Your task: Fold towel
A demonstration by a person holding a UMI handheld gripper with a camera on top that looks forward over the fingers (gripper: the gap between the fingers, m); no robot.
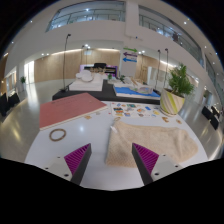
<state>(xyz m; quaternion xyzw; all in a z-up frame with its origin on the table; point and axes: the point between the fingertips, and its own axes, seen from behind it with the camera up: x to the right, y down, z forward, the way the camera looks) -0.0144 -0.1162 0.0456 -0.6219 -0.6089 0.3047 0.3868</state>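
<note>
A beige towel (150, 138) lies flat on the white table (60, 150), ahead of the fingers and a little to the right. Its near left corner reaches between the two fingers. My gripper (112, 160) is open, with the magenta pads (78, 158) wide apart just above the table's near side. Nothing is held between the fingers.
A reddish mat (70, 107) lies on the table to the far left. A small ring (57, 134) lies near the left finger. A potted plant (176, 88) in a yellow pot stands at the far right. A blue mat (135, 97) and small bits lie further back.
</note>
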